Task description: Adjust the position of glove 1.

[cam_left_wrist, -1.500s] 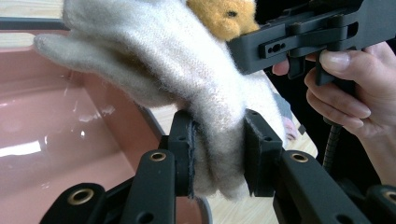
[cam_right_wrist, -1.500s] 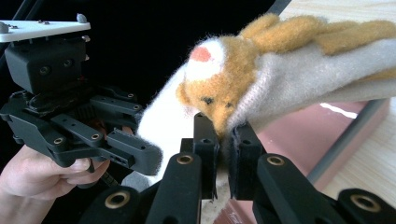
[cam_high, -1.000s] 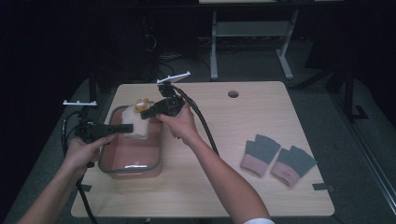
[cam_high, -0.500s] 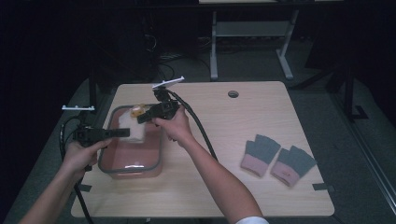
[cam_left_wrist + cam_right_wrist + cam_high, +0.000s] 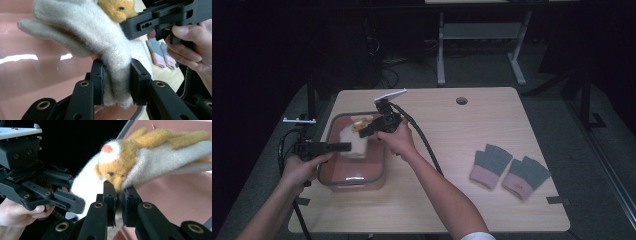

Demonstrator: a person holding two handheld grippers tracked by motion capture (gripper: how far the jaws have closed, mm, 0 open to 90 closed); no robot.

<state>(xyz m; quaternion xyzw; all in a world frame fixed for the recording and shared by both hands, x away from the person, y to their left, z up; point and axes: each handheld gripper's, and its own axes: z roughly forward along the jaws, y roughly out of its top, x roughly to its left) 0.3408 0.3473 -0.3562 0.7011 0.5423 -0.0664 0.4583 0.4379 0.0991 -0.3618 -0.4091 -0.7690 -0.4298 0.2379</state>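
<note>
Surface (image 5: pixel 452 150) of pale wood carries a pink bin (image 5: pixel 354 177) with a grey rim near its left edge, and a grey-and-pink pair of gloves (image 5: pixel 509 171) lies well apart on its right half. Above the bin you hold one fuzzy cream glove (image 5: pixel 353 141) between both tools, lifted off the bin's floor. Your left claw (image 5: pixel 116 83) is closed on the glove's cuff end, the wool bunched between its two pads. Your right claw (image 5: pixel 119 197) is pinched nearly together on the glove's edge just below an orange animal face (image 5: pixel 116 167) sewn onto it, with orange fingers running off along the cream ones. From above, your right hand (image 5: pixel 396 137) sits over the bin's far right corner, and your left hand (image 5: pixel 302 167) is just outside the bin's left wall.
</note>
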